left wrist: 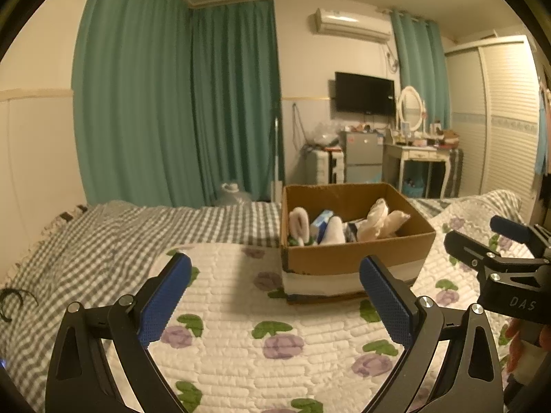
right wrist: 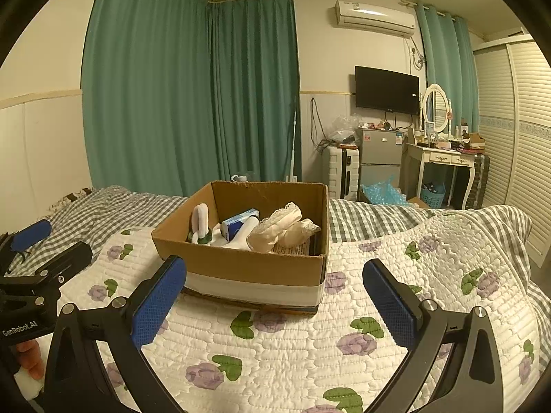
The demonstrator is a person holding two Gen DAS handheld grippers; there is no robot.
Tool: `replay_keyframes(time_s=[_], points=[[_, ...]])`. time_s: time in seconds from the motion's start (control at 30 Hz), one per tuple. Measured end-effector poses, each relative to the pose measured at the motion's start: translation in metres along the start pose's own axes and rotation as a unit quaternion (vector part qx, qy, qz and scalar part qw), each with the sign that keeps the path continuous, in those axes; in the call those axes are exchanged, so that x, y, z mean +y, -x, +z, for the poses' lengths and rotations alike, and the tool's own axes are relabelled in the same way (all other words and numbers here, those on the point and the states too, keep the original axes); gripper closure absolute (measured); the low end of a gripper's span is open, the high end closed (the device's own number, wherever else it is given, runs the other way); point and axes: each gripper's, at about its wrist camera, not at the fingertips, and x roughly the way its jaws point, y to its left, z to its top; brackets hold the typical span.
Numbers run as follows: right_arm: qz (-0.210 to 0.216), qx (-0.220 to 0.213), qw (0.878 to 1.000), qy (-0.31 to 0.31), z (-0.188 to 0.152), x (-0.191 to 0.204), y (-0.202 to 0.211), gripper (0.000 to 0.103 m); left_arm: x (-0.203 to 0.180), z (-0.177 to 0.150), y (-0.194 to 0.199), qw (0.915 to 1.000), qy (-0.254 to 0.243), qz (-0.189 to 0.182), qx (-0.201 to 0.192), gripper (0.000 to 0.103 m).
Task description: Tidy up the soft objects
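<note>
An open cardboard box (left wrist: 344,258) (right wrist: 241,265) stands on the quilted bed. Inside lie several soft items: cream plush pieces (left wrist: 378,222) (right wrist: 282,229), a white rolled soft toy (left wrist: 299,224) (right wrist: 201,222) and a blue-white pack (left wrist: 322,222) (right wrist: 239,225). My left gripper (left wrist: 275,296) is open and empty, held above the quilt just short of the box. My right gripper (right wrist: 275,296) is open and empty, facing the box's near wall. Each gripper shows in the other's view, the right one at the right edge (left wrist: 496,251), the left one at the left edge (right wrist: 38,251).
The bed carries a white floral quilt (left wrist: 258,344) (right wrist: 310,351) over a grey checked sheet (left wrist: 103,237) (right wrist: 378,220). A dark hair tie (left wrist: 13,301) lies on the sheet at left. Green curtains, a fridge (right wrist: 380,151), a suitcase and a dressing table (right wrist: 444,161) stand beyond the bed.
</note>
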Motion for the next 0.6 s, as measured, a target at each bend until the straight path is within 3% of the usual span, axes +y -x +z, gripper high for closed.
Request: replay_keyframes(time_s=[0.6], points=[[-0.001, 0.001, 1.0, -0.001, -0.0016, 0.0001, -0.001, 0.0, -0.0024, 0.0001, 0.0019, 1.0, -0.002, 0.003, -0.003, 0.003]])
